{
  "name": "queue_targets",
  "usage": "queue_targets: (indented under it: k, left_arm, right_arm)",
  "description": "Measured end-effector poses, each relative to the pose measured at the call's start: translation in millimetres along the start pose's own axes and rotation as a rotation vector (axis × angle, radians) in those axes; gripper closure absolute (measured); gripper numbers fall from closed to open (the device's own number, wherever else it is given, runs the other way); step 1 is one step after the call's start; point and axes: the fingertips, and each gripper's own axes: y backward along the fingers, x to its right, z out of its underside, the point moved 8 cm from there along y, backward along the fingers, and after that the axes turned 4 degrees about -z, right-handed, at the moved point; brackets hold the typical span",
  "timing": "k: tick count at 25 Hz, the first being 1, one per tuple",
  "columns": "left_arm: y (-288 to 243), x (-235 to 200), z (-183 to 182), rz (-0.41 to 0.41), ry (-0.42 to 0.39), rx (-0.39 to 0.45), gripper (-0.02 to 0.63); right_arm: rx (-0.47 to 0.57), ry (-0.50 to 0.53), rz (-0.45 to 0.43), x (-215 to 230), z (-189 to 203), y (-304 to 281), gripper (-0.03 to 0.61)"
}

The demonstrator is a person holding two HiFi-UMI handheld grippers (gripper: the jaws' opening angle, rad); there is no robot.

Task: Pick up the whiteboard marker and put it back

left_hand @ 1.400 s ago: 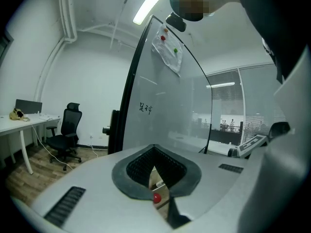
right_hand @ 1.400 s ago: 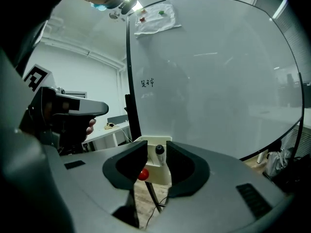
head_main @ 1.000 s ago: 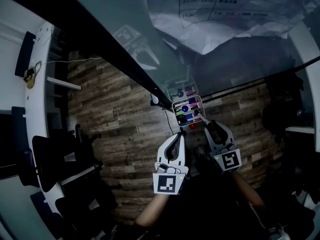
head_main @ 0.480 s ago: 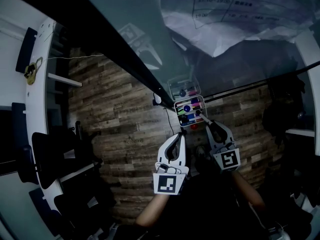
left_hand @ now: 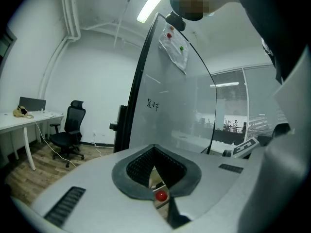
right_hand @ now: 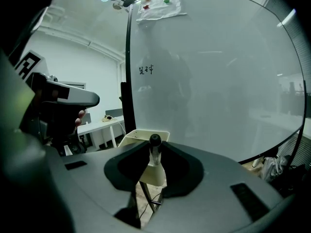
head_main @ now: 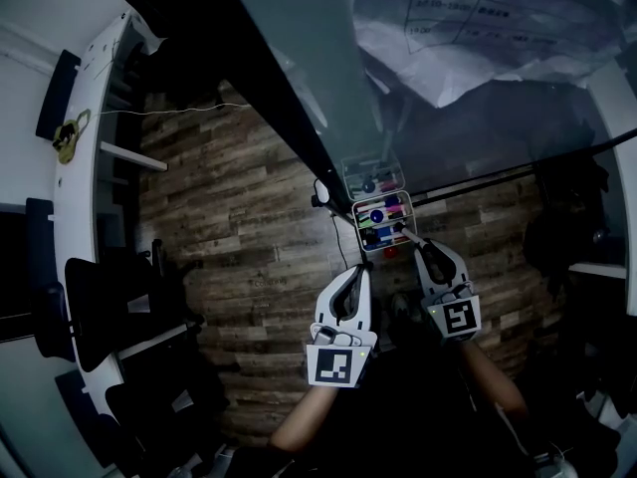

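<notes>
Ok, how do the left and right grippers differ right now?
The left gripper has its jaws together, empty; the right gripper has just been closing on the whiteboard marker, pads seemingly touching it. The left gripper sits short of the marker tray; the right gripper reaches its edge. Both point toward the board.

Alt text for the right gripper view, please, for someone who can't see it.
The jaws of the right gripper, which have just been closing, flank an upright black-capped whiteboard marker and appear to touch both its sides. Behind it are a pale tray and a large whiteboard with small handwriting.
</notes>
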Motion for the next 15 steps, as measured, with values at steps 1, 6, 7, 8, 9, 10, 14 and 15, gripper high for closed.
queue_targets:
  k: [1, 6, 7, 8, 9, 10, 14, 15]
  left_arm:
    - [0.5, -0.2, -0.5, 0.0, 0.001, 0.002, 0.612]
    - [3.2, 0.7, -3.8, 0.003, 0.005, 0.021, 0.612]
    - [4.7, 1.2, -4.3, 0.004, 0.006, 0.022, 0.612]
    - [6.2, 1.4, -4.8, 0.005, 0.004, 0.022, 0.612]
    - [7.1, 1.4, -5.5, 0.006, 0.001, 0.023, 0.612]
    - [7.6, 1.3, -6.6, 0.007, -0.002, 0.026, 0.612]
    - [9.3, 2.8, -11.7, 0.008, -0.001, 0.051, 0.612]
    - [10.3, 3.5, -12.8, 0.009, -0.003, 0.056, 0.612]
  right_arm:
    - [0.003, -0.001, 0.001, 0.0, -1.0, 0.5, 0.495]
    - [0.024, 0.006, 0.001, -0.2, -5.3, 3.1, 0.495]
    - [0.024, 0.006, -0.001, -1.2, -5.3, 4.6, 0.497]
    - [0.022, 0.006, -0.002, -2.3, -5.5, 6.0, 0.497]
    - [0.02, 0.007, -0.002, -3.0, -6.2, 6.8, 0.497]
    - [0.022, 0.009, -0.001, -3.1, -7.2, 7.4, 0.497]
    - [0.03, 0.02, 0.007, -2.7, -11.8, 10.5, 0.497]
    - [0.026, 0.019, 0.01, -3.2, -12.8, 12.0, 0.497]
